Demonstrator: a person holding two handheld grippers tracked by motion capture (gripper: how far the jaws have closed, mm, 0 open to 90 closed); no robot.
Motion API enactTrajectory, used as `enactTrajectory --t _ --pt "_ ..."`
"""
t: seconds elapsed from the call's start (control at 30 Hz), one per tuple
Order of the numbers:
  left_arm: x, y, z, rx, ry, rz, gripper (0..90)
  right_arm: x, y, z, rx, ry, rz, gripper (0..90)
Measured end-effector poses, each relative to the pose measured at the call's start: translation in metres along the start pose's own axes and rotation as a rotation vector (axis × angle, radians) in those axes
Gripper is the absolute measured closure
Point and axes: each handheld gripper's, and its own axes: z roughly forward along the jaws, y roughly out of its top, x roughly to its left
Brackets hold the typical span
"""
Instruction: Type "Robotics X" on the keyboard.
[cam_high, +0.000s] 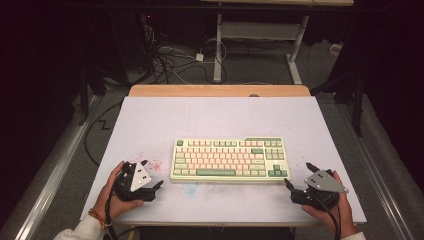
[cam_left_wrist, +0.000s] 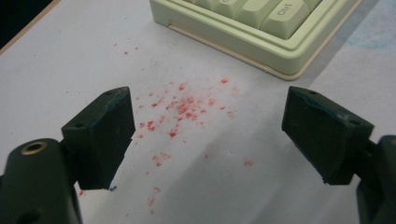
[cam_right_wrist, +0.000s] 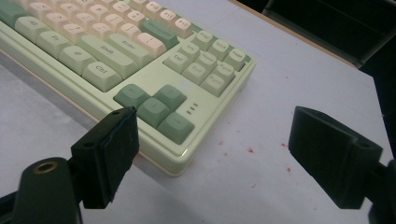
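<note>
A pale green keyboard (cam_high: 230, 159) with cream and green keys lies flat in the middle of the white table (cam_high: 220, 120). My left gripper (cam_high: 151, 173) rests on the table just left of the keyboard's near left corner (cam_left_wrist: 299, 65), open, with nothing between its jaws. My right gripper (cam_high: 298, 175) sits by the keyboard's near right corner (cam_right_wrist: 180, 163), also open and holding nothing. In the left gripper view my own gripper (cam_left_wrist: 208, 135) frames bare table; in the right gripper view my gripper (cam_right_wrist: 212, 156) frames the corner with the arrow keys (cam_right_wrist: 154, 109).
Red specks (cam_left_wrist: 180, 112) stain the table between the left jaws, with a few more red specks (cam_right_wrist: 252, 150) near the keyboard's right corner. A wooden strip (cam_high: 220, 90) edges the table's far side. Cables (cam_high: 175, 60) and a desk frame stand on the floor beyond.
</note>
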Motion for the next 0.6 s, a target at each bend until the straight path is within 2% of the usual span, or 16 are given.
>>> enactTrajectory --t 0.3,0.47,0.6 --pt "0.0002 0.0010 0.0016 0.008 0.004 0.002 16.5 -0.0010 -0.0007 0.0013 -0.004 0.003 0.000 16.6" --pt "0.0018 0.0027 0.0028 -0.001 0.001 -0.012 16.5 -0.0029 -0.0041 0.0026 0.010 0.004 0.006 16.5" --pt "0.0026 0.0037 0.0054 0.013 -0.017 -0.034 16.7 -0.0044 -0.0040 0.0034 0.010 0.001 0.009 16.6"
